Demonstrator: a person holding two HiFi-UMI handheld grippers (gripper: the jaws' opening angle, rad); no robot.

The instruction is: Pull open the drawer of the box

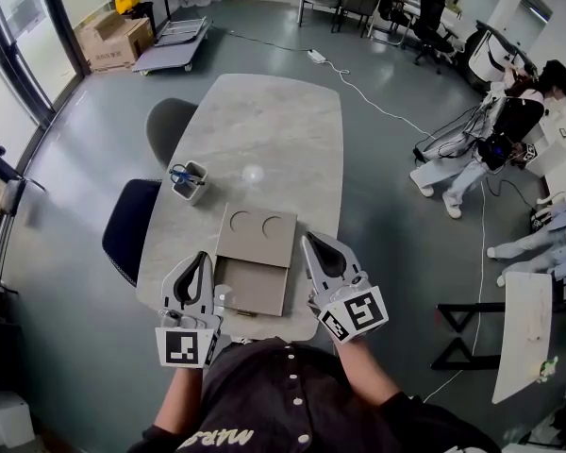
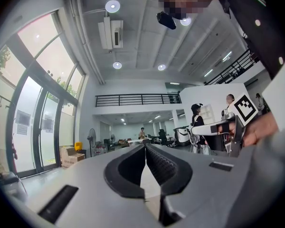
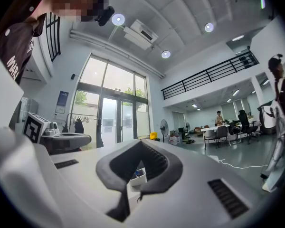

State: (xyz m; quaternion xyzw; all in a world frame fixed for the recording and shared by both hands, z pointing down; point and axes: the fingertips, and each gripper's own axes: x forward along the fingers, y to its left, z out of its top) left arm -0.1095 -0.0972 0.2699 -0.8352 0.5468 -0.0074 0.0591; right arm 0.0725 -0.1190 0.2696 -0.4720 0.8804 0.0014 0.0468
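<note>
A flat brown box (image 1: 257, 237) with two round recesses in its top lies on the marble table (image 1: 274, 130), near the front edge. A second brown panel (image 1: 253, 288), which looks like its drawer, sticks out from the box toward me. My left gripper (image 1: 204, 257) hovers just left of this panel, shut and empty, and points up into the room in the left gripper view (image 2: 145, 147). My right gripper (image 1: 308, 240) sits at the box's right edge, also shut with nothing in it (image 3: 141, 142). Neither gripper touches the box.
A white pen cup (image 1: 189, 180) stands left of the box and shows behind the right jaws (image 3: 137, 176). Two chairs (image 1: 132, 223) are tucked at the table's left side. A person (image 1: 505, 125) sits far right among cables and equipment.
</note>
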